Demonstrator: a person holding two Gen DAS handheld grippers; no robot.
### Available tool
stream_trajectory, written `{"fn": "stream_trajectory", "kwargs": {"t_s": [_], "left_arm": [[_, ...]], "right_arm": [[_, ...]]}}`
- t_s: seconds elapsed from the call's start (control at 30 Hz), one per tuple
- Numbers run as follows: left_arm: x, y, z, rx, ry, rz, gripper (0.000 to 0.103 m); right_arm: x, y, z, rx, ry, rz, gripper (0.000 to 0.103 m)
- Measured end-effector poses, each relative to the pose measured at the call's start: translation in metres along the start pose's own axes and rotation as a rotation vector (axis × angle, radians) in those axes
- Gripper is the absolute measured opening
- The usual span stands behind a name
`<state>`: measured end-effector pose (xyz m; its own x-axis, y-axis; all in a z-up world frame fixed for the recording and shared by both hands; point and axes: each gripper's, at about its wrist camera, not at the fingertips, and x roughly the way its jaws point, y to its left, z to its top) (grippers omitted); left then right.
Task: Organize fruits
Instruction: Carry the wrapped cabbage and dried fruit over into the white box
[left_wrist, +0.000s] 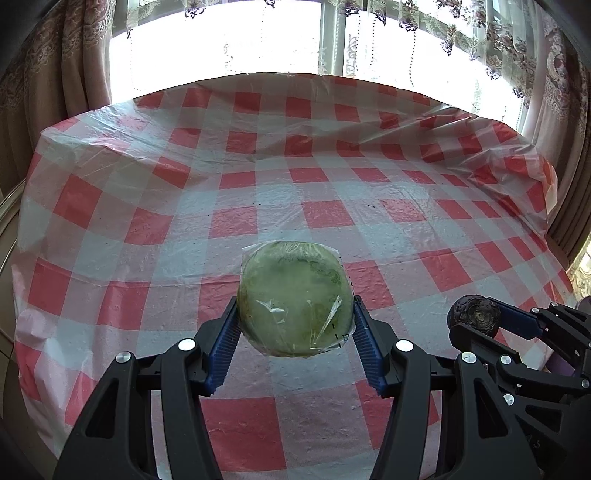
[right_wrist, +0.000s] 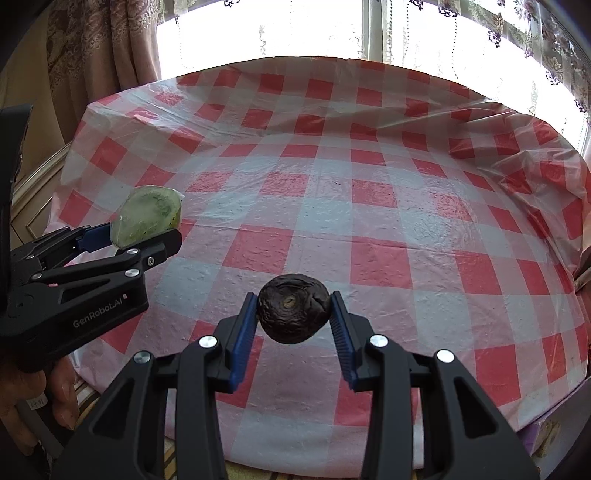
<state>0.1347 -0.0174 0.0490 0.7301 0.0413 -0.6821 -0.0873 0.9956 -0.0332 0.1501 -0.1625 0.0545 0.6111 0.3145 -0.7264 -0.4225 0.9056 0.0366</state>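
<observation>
Gripper on our left (left_wrist: 295, 325) clamps a round green fruit wrapped in clear film (left_wrist: 295, 299), its blue ribbed pads pressed on both flanks; our right gripper (right_wrist: 293, 317) pinches a small, dark, wrinkled fruit (right_wrist: 293, 312) with its stem scar facing us. We hold both above the tabletop's near edge, the red-and-white checked plastic cloth (left_wrist: 258, 184) lying ahead and below. We see no bowl or basket, so we judge either fruit goes forward and down. The film looks slippery, the dark skin leathery.
</observation>
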Motion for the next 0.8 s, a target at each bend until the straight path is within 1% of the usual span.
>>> {"fn": "stream_trajectory", "kwargs": {"t_s": [0.47, 0.8], "left_arm": [[-0.012, -0.059, -0.002, 0.106, -0.001, -0.043, 0.056], [-0.019, -0.104, -0.006, 0.182, 0.003, -0.085, 0.056]], "right_arm": [[-0.033, -0.044, -0.020, 0.078, -0.026, -0.027, 0.040], [-0.055, -0.085, -0.040, 0.147, -0.034, -0.059, 0.040]]}}
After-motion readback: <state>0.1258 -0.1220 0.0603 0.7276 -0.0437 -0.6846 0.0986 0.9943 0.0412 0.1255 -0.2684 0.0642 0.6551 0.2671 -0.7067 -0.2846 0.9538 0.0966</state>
